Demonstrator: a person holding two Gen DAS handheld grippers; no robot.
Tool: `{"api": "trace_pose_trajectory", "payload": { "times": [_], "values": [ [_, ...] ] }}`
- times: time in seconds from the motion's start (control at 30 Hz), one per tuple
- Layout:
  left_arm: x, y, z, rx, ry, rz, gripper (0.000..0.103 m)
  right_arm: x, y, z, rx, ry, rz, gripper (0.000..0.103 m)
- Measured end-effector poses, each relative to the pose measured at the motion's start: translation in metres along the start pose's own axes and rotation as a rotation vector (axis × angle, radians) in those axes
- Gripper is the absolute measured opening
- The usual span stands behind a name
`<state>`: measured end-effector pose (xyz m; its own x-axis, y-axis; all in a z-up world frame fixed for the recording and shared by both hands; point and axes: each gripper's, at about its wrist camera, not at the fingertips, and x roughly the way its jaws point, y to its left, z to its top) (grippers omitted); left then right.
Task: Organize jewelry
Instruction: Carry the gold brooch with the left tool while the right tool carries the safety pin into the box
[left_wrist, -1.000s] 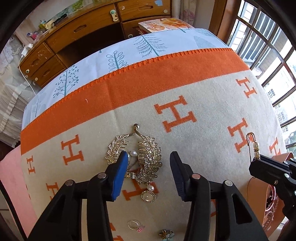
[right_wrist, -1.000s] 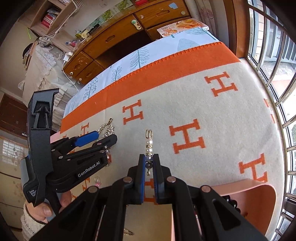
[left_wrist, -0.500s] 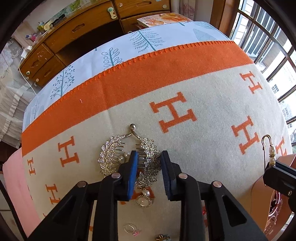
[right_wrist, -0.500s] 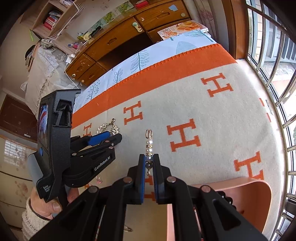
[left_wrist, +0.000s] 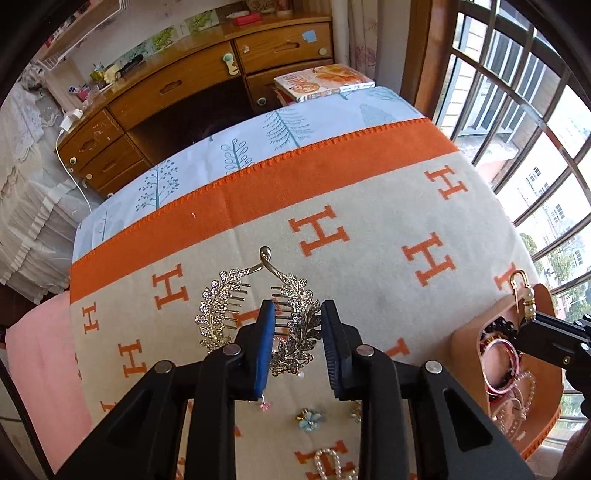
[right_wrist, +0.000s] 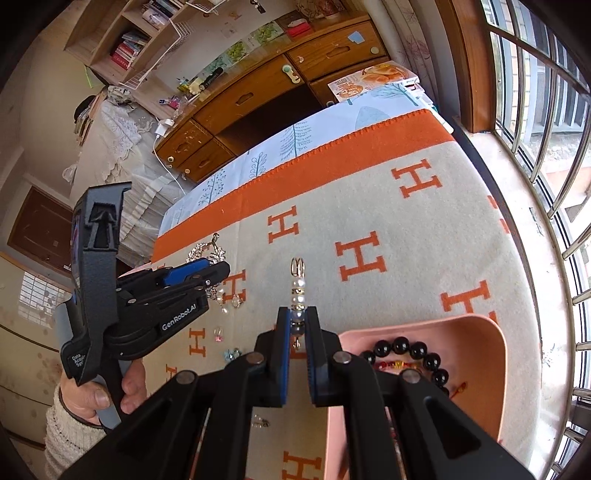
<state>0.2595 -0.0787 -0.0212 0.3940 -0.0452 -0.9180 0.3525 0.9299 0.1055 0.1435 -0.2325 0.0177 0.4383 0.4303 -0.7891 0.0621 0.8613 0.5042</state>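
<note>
A: Since the earlier frame, what has moved?
B: Lifted off the blanket (left_wrist: 369, 240), the leaf hair comb (left_wrist: 258, 314) now hangs with its right branch between the blue pads of the left gripper (left_wrist: 297, 347); whether both pads press it cannot be told.

A: And the right gripper (right_wrist: 298, 334)?
B: Closed on the pearl pin (right_wrist: 297, 291), whose gold clip points to 12 o'clock. At its 4 o'clock lies the pink tray (right_wrist: 491, 350) holding a black bead bracelet (right_wrist: 410, 352). Small trinkets lie on the blanket near the left gripper.
</note>
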Motion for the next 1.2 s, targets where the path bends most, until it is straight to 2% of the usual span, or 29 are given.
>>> {"api": "trace_pose_trajectory", "payload": {
  "times": [0.17, 0.27, 0.5, 0.63, 0.77, 1.03, 1.1, 1.2],
  "values": [
    [-0.047, -0.036, -0.014, 0.062, -0.064, -0.047, 0.023, -0.036, -0.011, -0.024, -0.022, -0.011, 0.033, 0.007],
    [-0.069, -0.063, -0.022, 0.103, -0.093, -0.094, 0.023, -0.058, -0.022, -0.04, -0.033, -0.027, 0.017, 0.007],
    [-0.088, -0.133, -0.04, 0.183, -0.104, -0.212, 0.023, -0.084, -0.05, -0.076, -0.023, -0.033, -0.01, 0.007],
    [-0.08, -0.167, -0.046, 0.21, -0.078, -0.265, 0.023, -0.077, -0.067, -0.094, 0.008, -0.005, -0.005, 0.007],
    [-0.056, -0.189, -0.047, 0.207, -0.034, -0.285, 0.023, -0.07, -0.081, -0.107, 0.032, 0.019, 0.003, 0.008],
    [-0.002, -0.19, -0.038, 0.129, 0.052, -0.272, 0.024, -0.055, -0.093, -0.111, 0.059, 0.043, 0.008, 0.008],
    [0.004, -0.185, -0.036, 0.105, 0.071, -0.264, 0.028, -0.052, -0.093, -0.111, 0.058, 0.05, 0.009, 0.008],
    [0.001, -0.177, -0.036, 0.088, 0.068, -0.266, 0.046, -0.047, -0.092, -0.108, 0.061, 0.056, 0.007, 0.008]
  ]
}}
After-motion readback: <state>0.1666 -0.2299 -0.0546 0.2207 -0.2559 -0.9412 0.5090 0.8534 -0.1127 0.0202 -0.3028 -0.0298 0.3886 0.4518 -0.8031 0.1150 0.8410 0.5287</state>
